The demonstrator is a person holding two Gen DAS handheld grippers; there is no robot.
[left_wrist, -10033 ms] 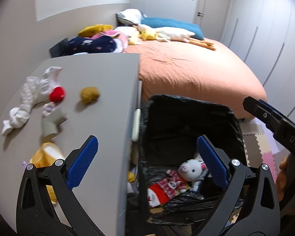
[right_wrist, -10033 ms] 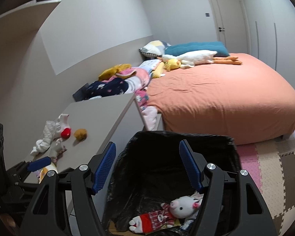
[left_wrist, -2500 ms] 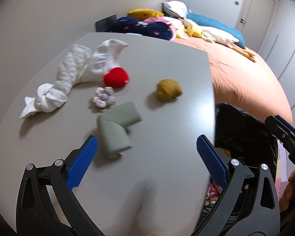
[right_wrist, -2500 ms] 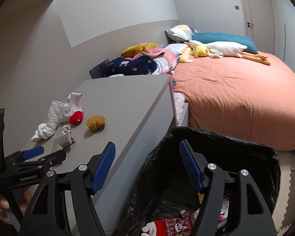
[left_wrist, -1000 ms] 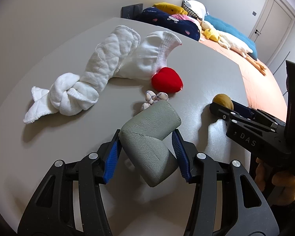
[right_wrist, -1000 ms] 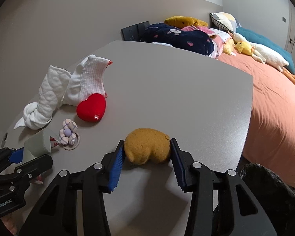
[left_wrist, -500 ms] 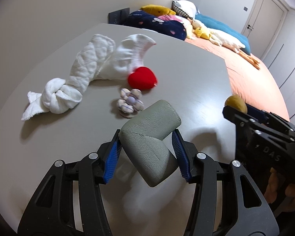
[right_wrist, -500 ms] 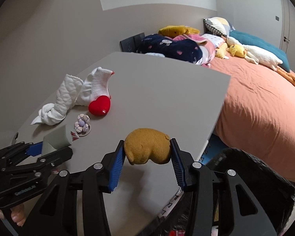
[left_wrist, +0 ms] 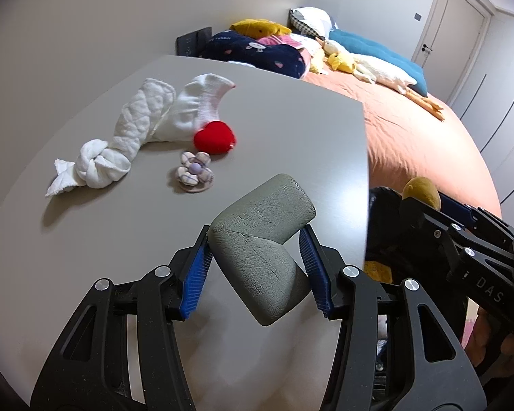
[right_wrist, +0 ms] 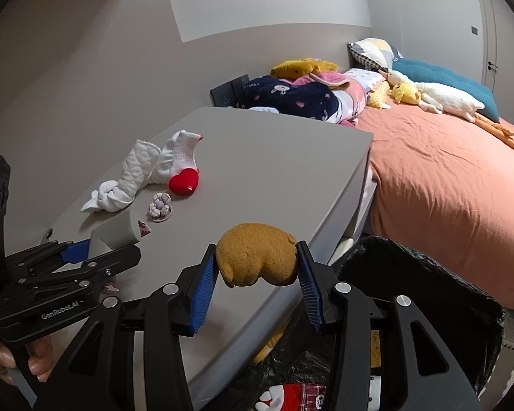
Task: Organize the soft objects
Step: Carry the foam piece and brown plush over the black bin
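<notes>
- Step in hand, as I judged it: carrying two soft things from the table [left_wrist: 291, 130] to the bin [right_wrist: 428, 274].
- The left gripper [left_wrist: 257, 267] pinched a grey foam block [left_wrist: 262, 239], held above the table.
- The right gripper [right_wrist: 257, 274] pinched a tan plush [right_wrist: 257, 253] at the table edge, beside the bin.
- Next move likely called for bringing each over the bin's mouth, then spreading the jaws.
- The bin held a red-checked toy [right_wrist: 291, 395]; the rest was hidden.

Even, soft indoor light; faint shadows on the table [left_wrist: 274, 130] ahead of the claws. Strong fisheye bending and dark corners at the edges; focus sharp throughout.
</notes>
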